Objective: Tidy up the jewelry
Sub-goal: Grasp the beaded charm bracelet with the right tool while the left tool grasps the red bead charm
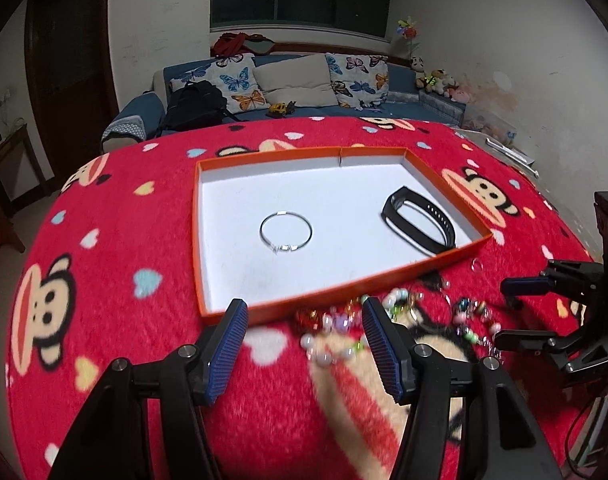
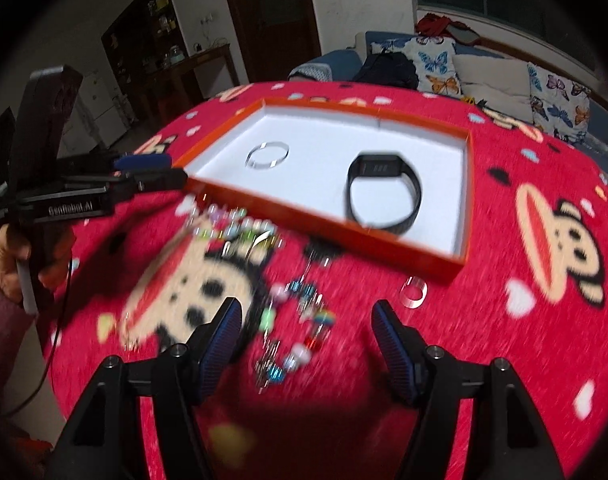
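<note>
An orange-rimmed white tray (image 1: pixel 240 312) (image 2: pixel 327 228) lies on the red blanket. Inside it lie a thin silver bangle (image 1: pixel 286 233) (image 2: pixel 267 155) and a black watch band (image 1: pixel 419 220) (image 2: pixel 383 192). Several beaded bracelets (image 1: pixel 343 332) (image 2: pixel 240 232) lie on the blanket in front of the tray, and another bead bracelet (image 2: pixel 300 328) lies nearer. A small clear ring (image 2: pixel 413 292) lies beside the tray. My left gripper (image 1: pixel 304 336) (image 2: pixel 152 170) is open and empty over the beads. My right gripper (image 2: pixel 304 336) (image 1: pixel 507 312) is open and empty above the nearer bracelet.
The red monkey-print blanket (image 1: pixel 104 240) covers a round table. A blue sofa with butterfly cushions (image 1: pixel 296 84) and a black backpack stands behind it. A dark wooden cabinet (image 2: pixel 176 60) stands at the left of the right wrist view.
</note>
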A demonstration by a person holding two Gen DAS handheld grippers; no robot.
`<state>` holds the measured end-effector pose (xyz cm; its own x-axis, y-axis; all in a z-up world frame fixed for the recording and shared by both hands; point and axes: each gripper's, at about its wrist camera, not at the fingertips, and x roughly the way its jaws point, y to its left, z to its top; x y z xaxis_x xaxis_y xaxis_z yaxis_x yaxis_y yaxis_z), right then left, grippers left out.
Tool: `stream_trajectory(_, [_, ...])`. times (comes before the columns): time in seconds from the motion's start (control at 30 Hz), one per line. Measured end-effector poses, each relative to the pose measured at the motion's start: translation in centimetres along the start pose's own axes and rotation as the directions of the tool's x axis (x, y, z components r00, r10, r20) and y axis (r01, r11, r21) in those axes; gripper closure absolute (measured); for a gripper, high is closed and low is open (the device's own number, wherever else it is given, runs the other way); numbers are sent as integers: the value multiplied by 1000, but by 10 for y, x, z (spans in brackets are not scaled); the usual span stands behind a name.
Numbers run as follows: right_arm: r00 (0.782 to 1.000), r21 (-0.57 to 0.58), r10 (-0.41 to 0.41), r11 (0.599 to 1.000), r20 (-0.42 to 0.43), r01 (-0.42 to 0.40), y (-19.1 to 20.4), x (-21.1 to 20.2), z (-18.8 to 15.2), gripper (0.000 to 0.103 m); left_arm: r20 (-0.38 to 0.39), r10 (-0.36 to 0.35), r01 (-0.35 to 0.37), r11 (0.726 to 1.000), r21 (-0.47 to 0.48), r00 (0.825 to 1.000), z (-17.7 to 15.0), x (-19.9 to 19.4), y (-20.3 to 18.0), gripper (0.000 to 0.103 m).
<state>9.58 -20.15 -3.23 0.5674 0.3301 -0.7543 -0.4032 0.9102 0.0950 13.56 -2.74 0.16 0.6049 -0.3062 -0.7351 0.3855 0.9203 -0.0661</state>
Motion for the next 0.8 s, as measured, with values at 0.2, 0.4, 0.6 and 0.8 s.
stream_trajectory(0.2, [1000, 24, 6, 1000, -18, -6, 1, 11, -3, 36, -3, -8, 8, 1000, -19, 1000, -14, -6, 1, 39])
stream_trajectory(0.4, [999, 2, -19, 1000, -26, 19, 7, 20, -2, 41, -5, -14, 14, 1000, -4, 1000, -20, -8, 1, 39])
stream_trajectory(0.6, [998, -34, -68, 997, -18, 67, 13, 23, -1, 52, -21, -26, 26, 1000, 4, 999, -22, 0, -2, 39])
stream_trajectory(0.8, [997, -16, -78, 997, -11, 77, 7, 17, -4, 78, -32, -40, 39, 999, -14, 999, -17, 14, 2, 39])
